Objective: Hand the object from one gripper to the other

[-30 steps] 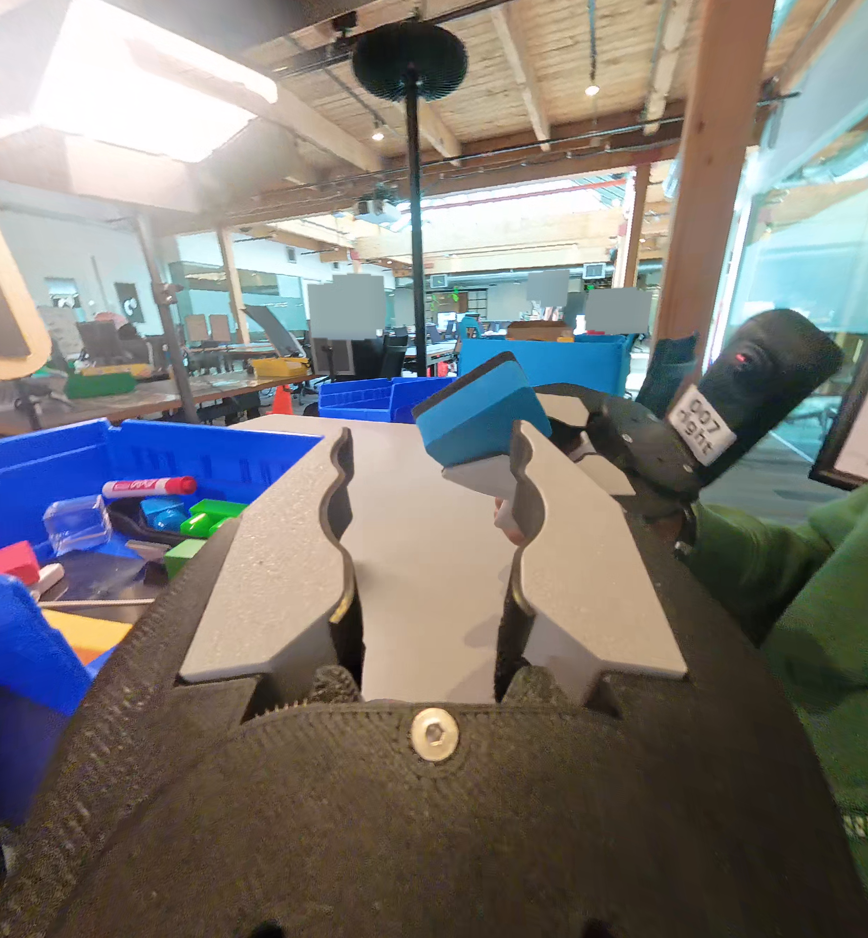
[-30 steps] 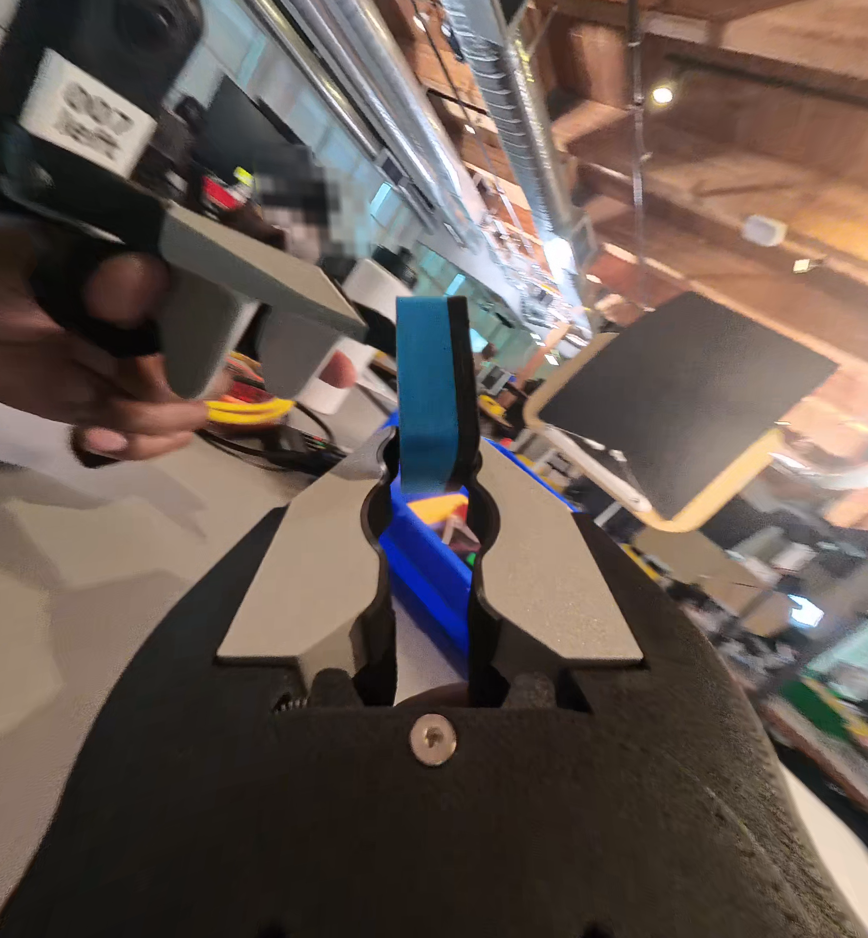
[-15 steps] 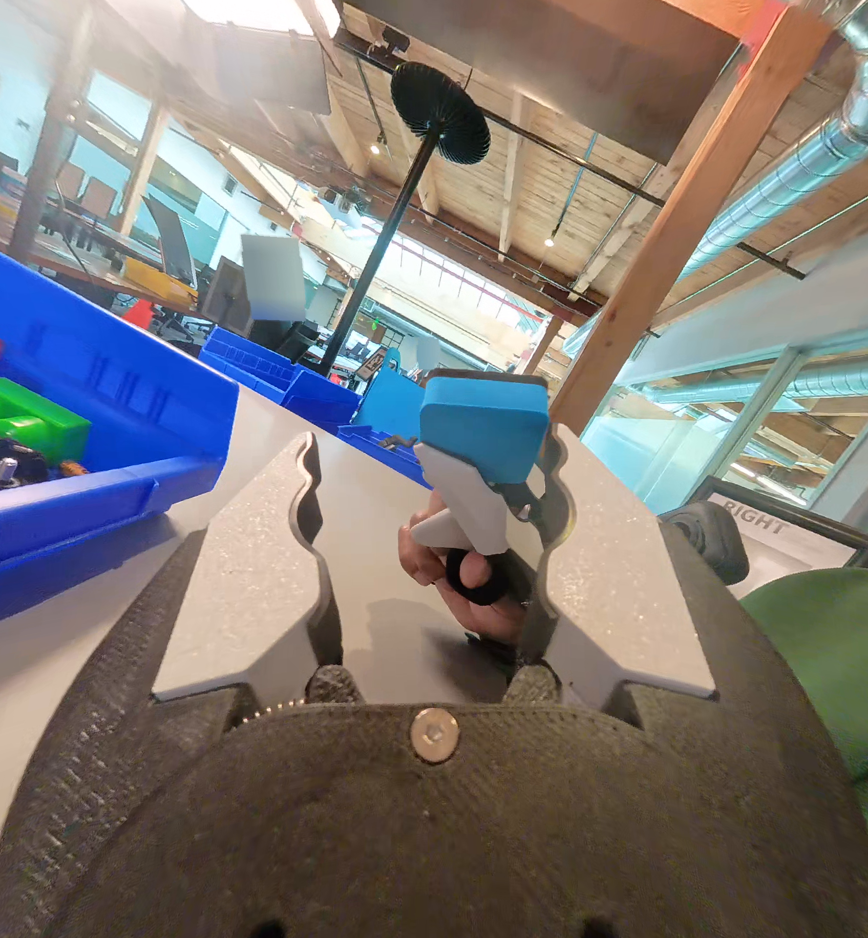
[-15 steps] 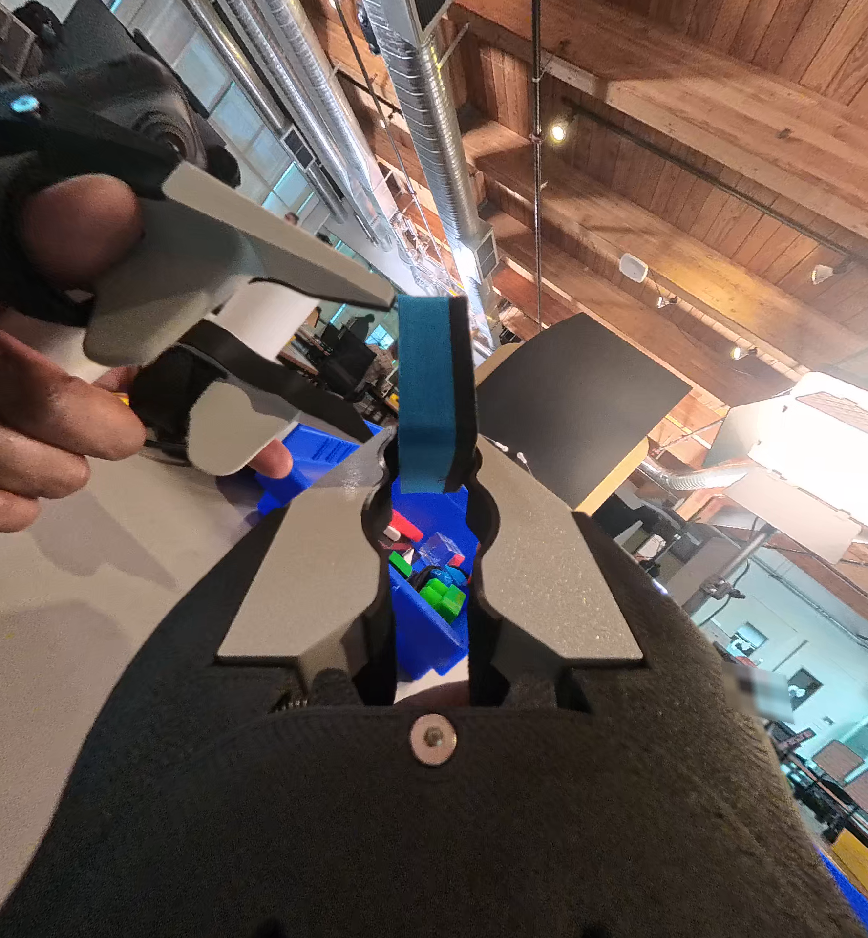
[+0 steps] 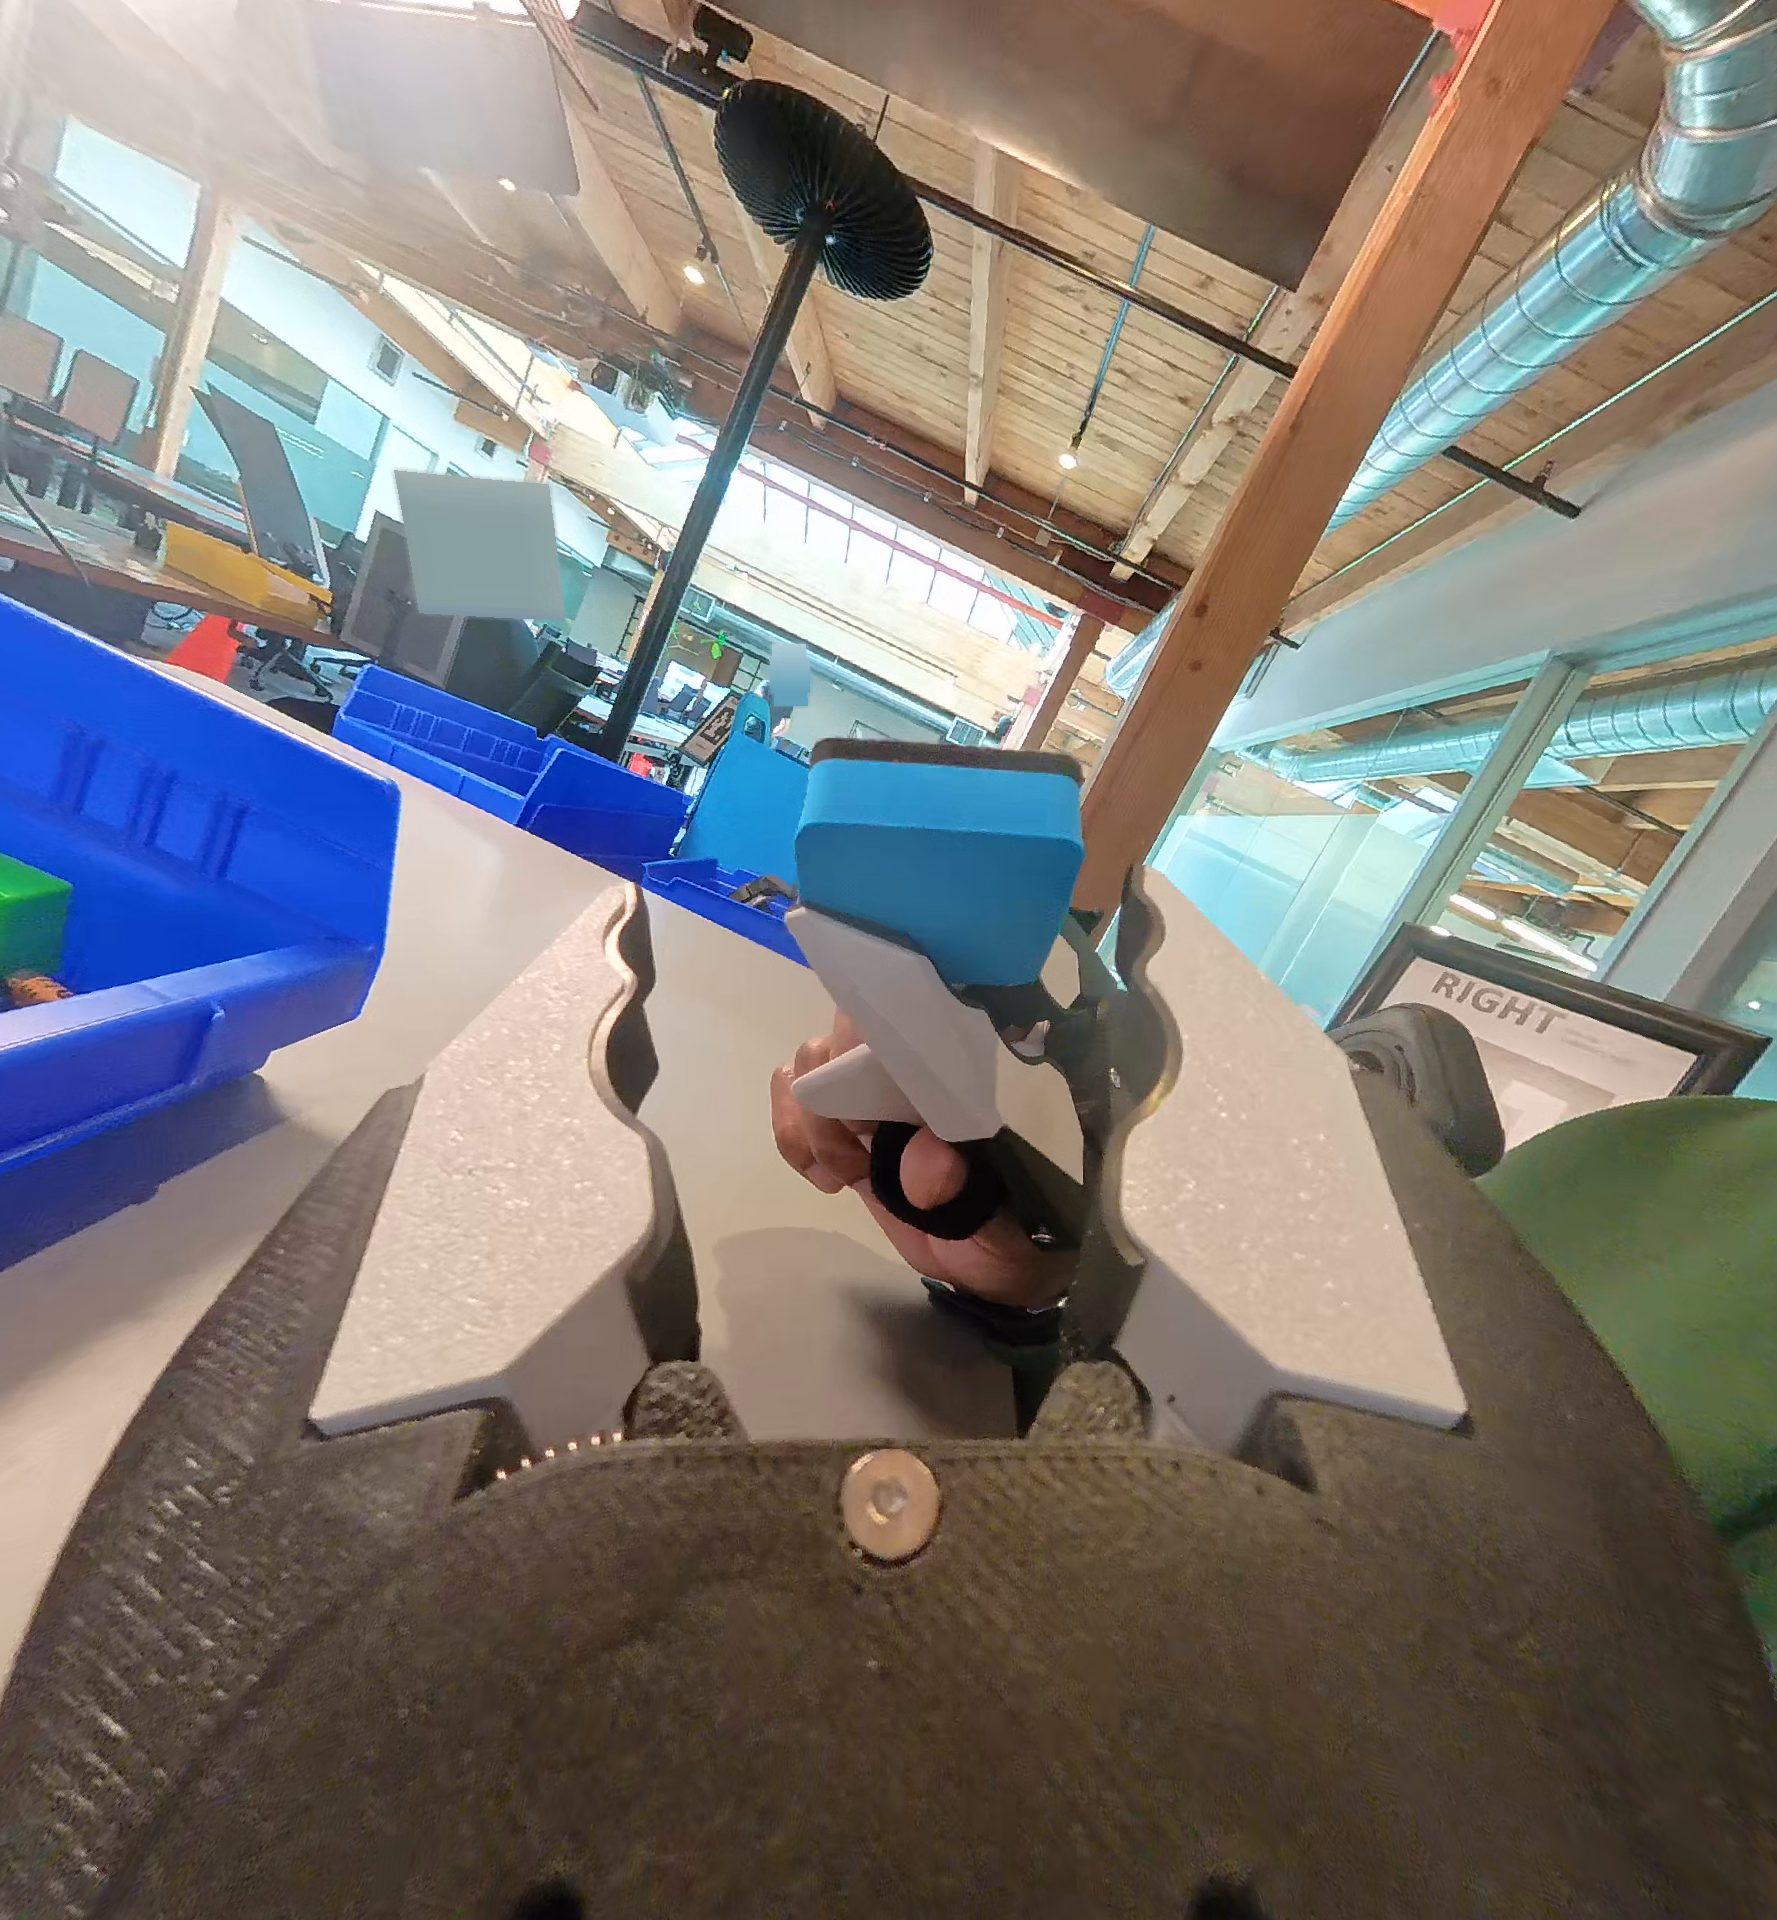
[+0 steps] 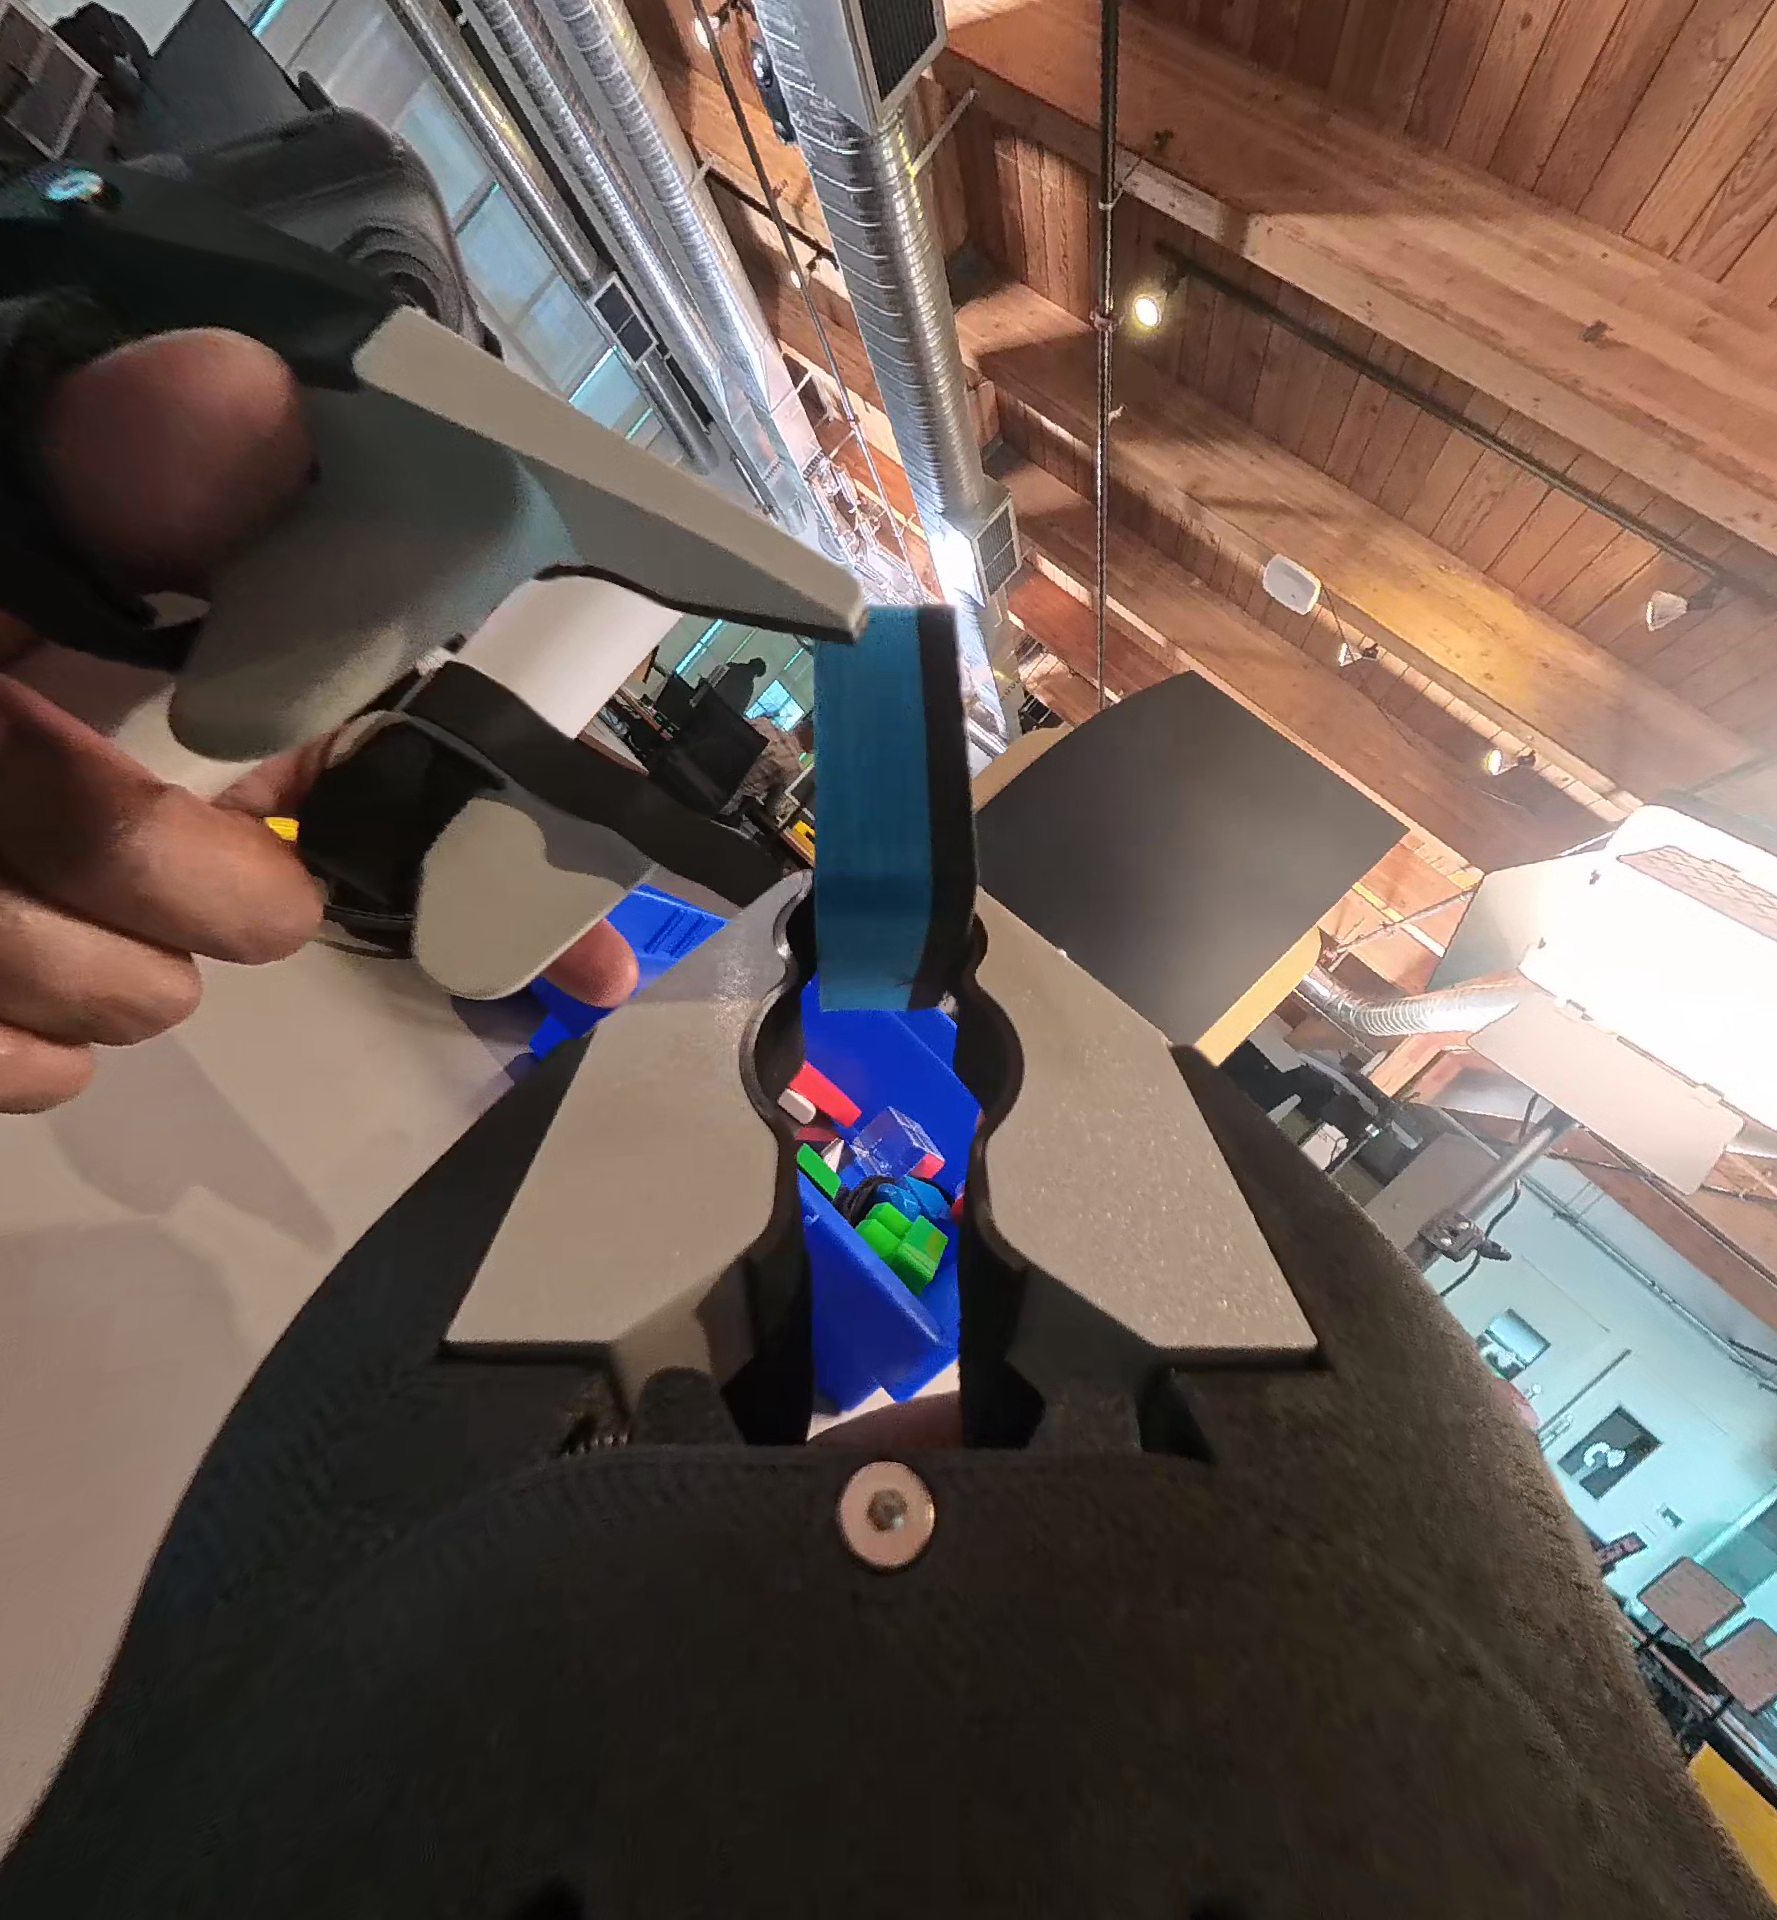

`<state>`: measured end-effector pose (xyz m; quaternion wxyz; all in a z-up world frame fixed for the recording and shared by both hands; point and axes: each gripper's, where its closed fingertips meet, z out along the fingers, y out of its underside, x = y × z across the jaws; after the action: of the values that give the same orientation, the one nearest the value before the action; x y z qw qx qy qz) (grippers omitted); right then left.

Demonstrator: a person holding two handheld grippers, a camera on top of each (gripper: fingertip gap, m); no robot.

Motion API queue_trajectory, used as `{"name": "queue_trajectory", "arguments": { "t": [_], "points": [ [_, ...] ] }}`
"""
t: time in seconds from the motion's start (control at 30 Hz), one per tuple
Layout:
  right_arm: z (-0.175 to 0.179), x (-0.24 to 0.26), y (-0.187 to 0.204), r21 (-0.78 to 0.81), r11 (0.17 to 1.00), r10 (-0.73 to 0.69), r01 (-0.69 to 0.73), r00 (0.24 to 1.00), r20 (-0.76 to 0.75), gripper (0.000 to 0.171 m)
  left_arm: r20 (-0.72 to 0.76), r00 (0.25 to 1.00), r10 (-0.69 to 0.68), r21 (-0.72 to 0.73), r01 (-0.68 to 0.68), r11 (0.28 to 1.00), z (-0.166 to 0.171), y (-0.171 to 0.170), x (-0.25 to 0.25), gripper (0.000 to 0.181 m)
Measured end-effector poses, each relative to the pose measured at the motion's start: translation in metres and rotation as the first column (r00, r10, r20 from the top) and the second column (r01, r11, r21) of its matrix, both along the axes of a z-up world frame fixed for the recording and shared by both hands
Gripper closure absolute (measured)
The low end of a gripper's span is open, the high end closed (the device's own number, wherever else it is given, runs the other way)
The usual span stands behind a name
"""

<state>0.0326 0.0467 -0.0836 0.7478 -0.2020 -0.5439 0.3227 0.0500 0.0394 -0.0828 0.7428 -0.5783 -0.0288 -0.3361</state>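
Observation:
A blue eraser with a black felt side [image 6: 879,790] stands upright in my right gripper [image 6: 884,935], which is shut on its lower end. My left gripper [image 6: 809,753] comes in from the upper left, open, with one grey finger [image 6: 603,509] tip right beside the eraser's top blue edge. In the left wrist view my left gripper [image 5: 879,899] is wide open. The eraser [image 5: 936,883] sits at its fingertips, nearer the right finger, with the right gripper's fingers [image 5: 899,1013] clamped on it from below. I cannot tell if the left fingers touch it.
A blue bin [image 5: 157,935] of coloured toys stands on the grey table [image 5: 84,1351] at left; it also shows between the right fingers [image 6: 868,1195]. More blue bins [image 5: 510,748] lie behind. A framed sign [image 5: 1549,1039] and a green sleeve [image 5: 1694,1299] are at right. The tips of both grippers are at nearly the same place.
My left gripper has tilted upward and closed in on the eraser, which now sits at its open fingertips. The right gripper keeps its hold on the eraser.

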Motion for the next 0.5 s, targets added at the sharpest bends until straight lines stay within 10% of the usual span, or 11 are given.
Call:
{"name": "queue_trajectory", "arguments": {
  "t": [0.33, 0.5],
  "points": [
    [-0.008, -0.003, -0.009, 0.053, 0.998, 0.012, -0.013, 1.000, 0.027, 0.148, -0.143, 0.988, 0.058, 0.059, -0.050, 0.997, 0.001, -0.002, 0.011, 0.123],
    [-0.017, -0.010, -0.002, 0.010, 1.000, 0.002, -0.003, 0.995, 0.097, 0.144, -0.349, 0.868, 0.352, 0.121, -0.331, 0.936, 0.003, -0.001, -0.013, 0.124]
  ]
}}
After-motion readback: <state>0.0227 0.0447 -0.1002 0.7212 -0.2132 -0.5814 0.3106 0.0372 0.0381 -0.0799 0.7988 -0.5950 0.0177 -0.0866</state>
